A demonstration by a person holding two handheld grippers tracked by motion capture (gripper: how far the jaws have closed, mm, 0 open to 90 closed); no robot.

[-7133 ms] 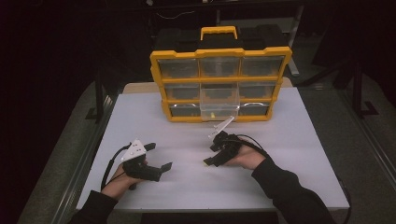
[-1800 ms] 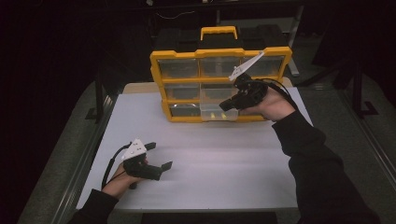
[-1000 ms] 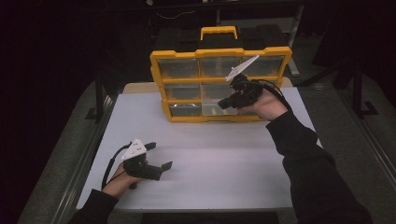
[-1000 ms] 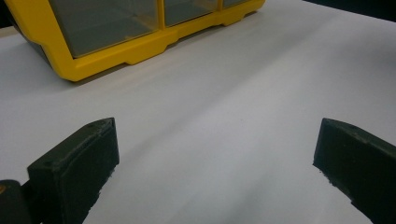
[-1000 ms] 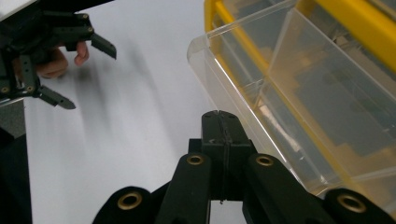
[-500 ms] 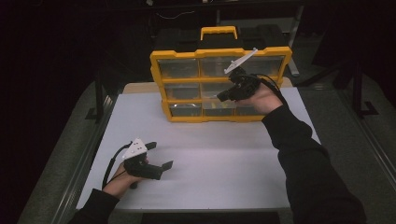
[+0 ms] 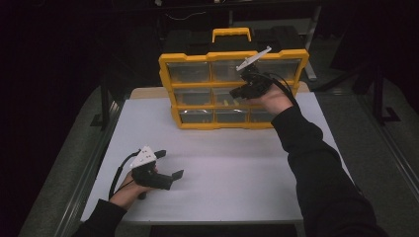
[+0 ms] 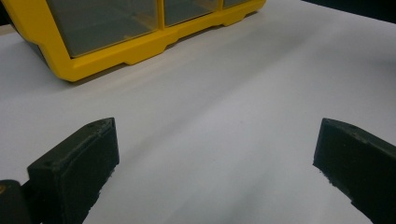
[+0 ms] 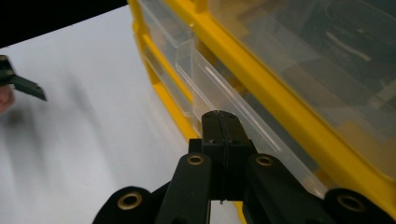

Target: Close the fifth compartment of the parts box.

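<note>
Two jaws of the right gripper [image 9: 219, 122] stand pressed flat together with nothing between them, their tips just short of the clear drawer [image 9: 219, 93] that juts a little out of the yellow organiser [image 7: 232, 89] in its middle row. That drawer looks light, thin-walled and stiff, probably slick and apt to crack if squeezed hard; its raised front lip, directly ahead of the closed tips, seems the best place to hook or pinch, or to push it home. Small parts may lie inside, so a jerk could spill them. The cabinet itself stands upright and could rock or slide if pulled, I judge. Nearer the person, the left gripper [image 7: 165, 170] rests low with its jaws wide apart and empty, well short of the cabinet's bottom row. Under both lies the white table [image 7: 237, 168], smooth, matte and flat. Beyond the organiser the room is dark, with a black case and metal stands dimly visible.
</note>
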